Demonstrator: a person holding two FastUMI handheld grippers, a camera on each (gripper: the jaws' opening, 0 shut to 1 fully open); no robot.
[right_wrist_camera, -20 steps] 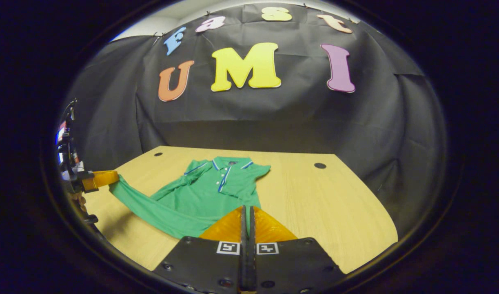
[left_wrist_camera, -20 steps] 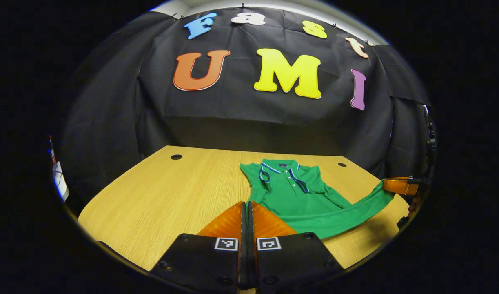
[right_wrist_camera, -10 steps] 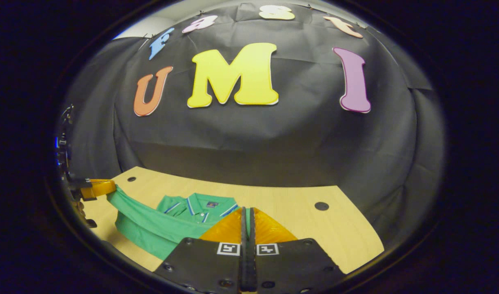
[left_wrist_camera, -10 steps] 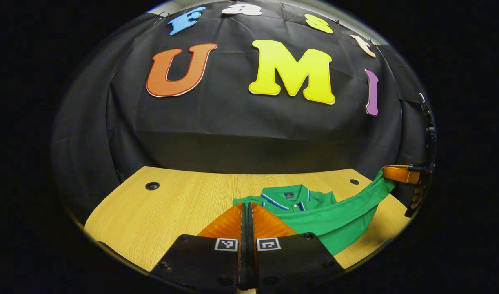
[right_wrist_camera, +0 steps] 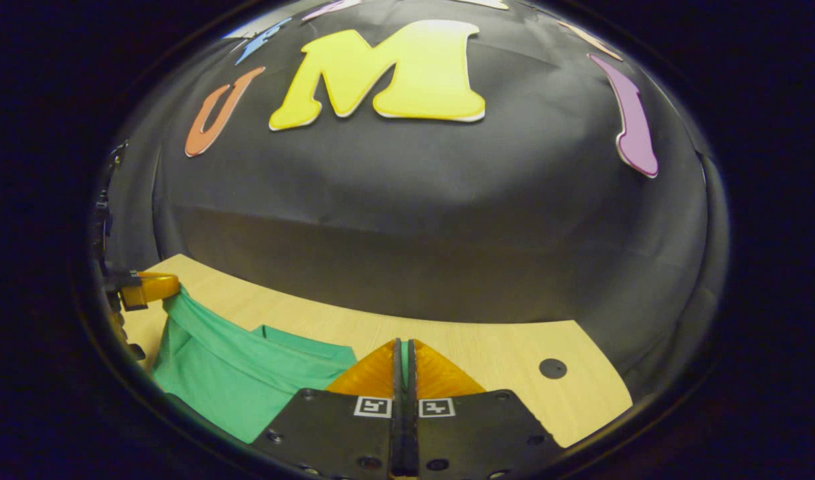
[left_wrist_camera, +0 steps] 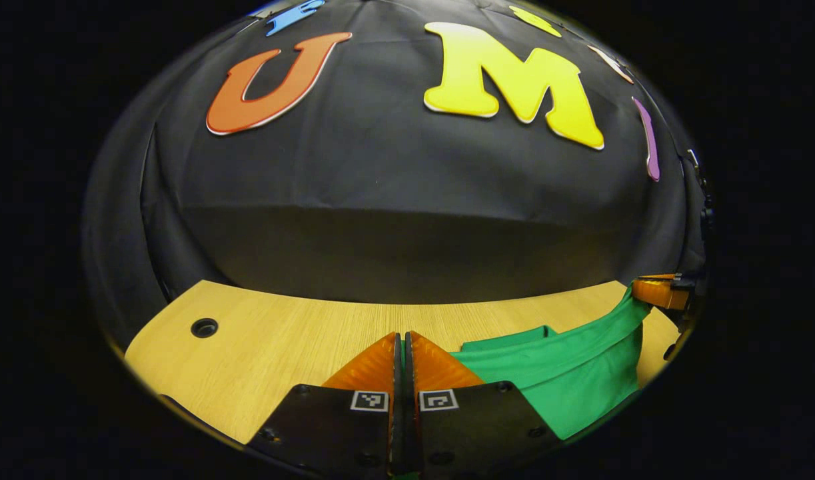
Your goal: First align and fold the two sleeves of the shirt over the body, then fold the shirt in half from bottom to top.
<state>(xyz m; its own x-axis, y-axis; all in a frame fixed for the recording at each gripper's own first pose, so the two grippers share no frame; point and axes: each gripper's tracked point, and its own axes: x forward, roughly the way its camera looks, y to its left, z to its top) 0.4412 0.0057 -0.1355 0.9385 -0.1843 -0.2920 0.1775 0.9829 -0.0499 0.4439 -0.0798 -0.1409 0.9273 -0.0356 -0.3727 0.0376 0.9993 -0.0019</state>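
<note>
Shirt (left_wrist_camera: 567, 380) hem hangs stretched over the tabletop (left_wrist_camera: 280, 340) between your left gripper (left_wrist_camera: 402, 347) and right gripper (right_wrist_camera: 402, 353), both clamped on it.

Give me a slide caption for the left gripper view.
Both grippers, left gripper and right gripper, hold the green shirt's hem lifted above the wooden table.

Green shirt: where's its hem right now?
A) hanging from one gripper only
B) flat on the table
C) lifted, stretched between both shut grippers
C: the green shirt spans taut from the left gripper to the right gripper, raised above the table.
</note>
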